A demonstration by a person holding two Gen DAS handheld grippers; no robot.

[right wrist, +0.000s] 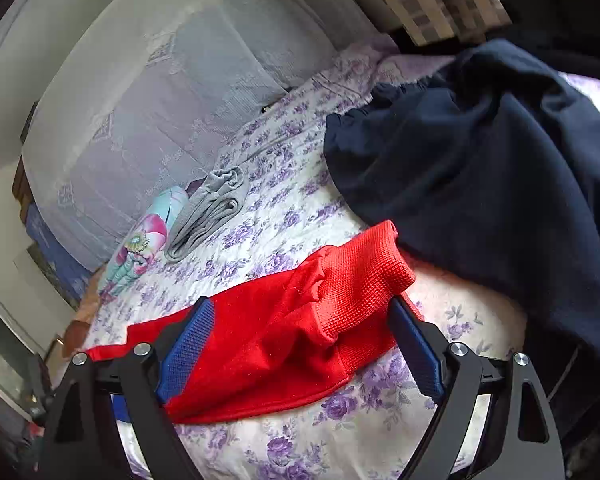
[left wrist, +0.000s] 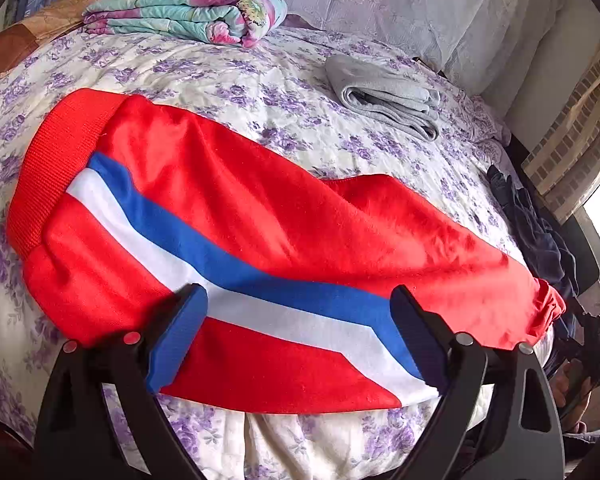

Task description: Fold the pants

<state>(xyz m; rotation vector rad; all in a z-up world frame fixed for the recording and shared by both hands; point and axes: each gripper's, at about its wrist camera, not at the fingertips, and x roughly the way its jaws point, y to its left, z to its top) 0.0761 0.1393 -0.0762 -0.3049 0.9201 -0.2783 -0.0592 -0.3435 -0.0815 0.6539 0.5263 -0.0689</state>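
Both grippers, left gripper (left wrist: 298, 332) and right gripper (right wrist: 300, 344), gape apart over red pants (left wrist: 236, 216), holding nothing; mid-fold, next likely pinch cuff (right wrist: 364, 280) toward waistband (left wrist: 40, 184).

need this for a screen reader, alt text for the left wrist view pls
Red pants with a blue and white side stripe lie across a purple-flowered bedspread, the open left gripper above them. Folded grey pants lie behind.
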